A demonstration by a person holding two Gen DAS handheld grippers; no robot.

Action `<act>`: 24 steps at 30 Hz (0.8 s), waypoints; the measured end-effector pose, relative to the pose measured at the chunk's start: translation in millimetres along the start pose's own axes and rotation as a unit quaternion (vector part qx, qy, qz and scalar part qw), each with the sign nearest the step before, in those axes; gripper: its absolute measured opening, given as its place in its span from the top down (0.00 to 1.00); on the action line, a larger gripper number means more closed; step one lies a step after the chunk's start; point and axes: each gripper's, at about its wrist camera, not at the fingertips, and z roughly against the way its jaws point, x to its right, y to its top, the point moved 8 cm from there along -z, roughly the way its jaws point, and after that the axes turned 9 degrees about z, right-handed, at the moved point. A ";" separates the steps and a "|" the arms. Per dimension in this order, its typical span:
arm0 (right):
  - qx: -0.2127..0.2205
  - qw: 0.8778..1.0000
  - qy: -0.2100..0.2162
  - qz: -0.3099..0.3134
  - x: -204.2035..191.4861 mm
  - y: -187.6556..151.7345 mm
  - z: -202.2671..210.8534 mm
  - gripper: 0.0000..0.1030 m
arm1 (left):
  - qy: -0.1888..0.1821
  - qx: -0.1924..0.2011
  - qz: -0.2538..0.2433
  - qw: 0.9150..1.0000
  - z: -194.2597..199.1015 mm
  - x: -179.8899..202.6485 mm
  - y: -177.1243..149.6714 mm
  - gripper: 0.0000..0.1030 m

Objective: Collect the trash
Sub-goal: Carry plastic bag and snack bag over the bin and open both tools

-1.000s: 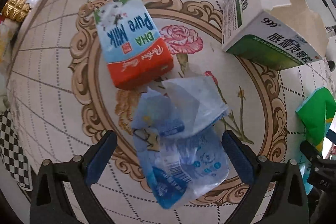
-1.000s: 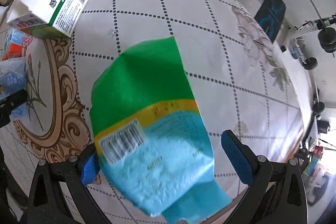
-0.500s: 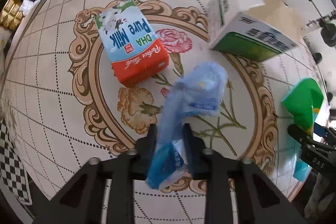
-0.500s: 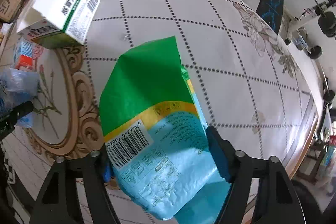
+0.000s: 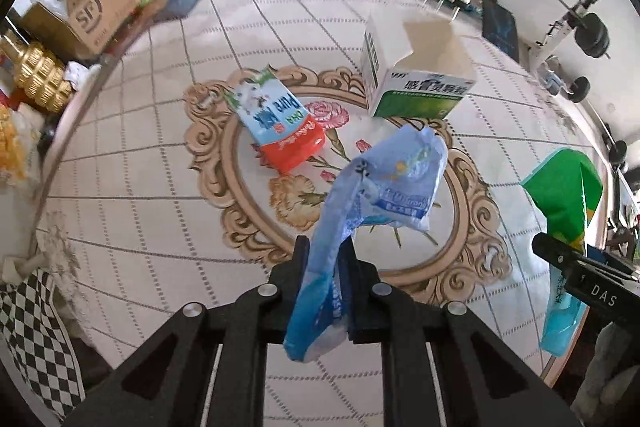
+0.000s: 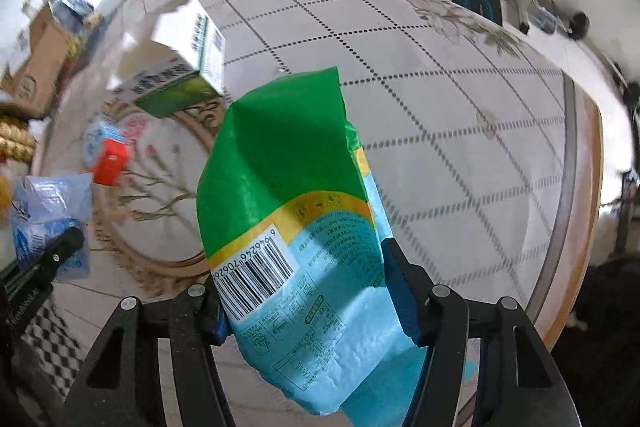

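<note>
The left gripper (image 5: 325,267) is pinched tight on a limp blue wrapper (image 5: 384,187) hanging above the table (image 5: 160,147); the right gripper (image 6: 304,291) is closing on a green bag (image 6: 280,155), light and slippery, best gripped mid-body

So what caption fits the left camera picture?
Left gripper pinches a crumpled blue wrapper above the flowered table.
</note>
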 end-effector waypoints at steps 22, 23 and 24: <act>0.013 0.992 0.082 -0.097 -241.6 -313.2 71.8 0.41 | -0.053 0.016 -0.076 0.996 84.7 -194.6 -172.4 0.89; 0.004 0.991 0.088 -0.098 -255.2 -330.5 66.5 0.41 | -0.055 0.007 -0.073 0.996 81.3 -206.6 -182.2 0.89; -0.006 0.991 0.094 -0.098 -267.1 -346.6 61.9 0.41 | -0.053 -0.002 -0.068 0.996 77.5 -219.5 -192.5 0.89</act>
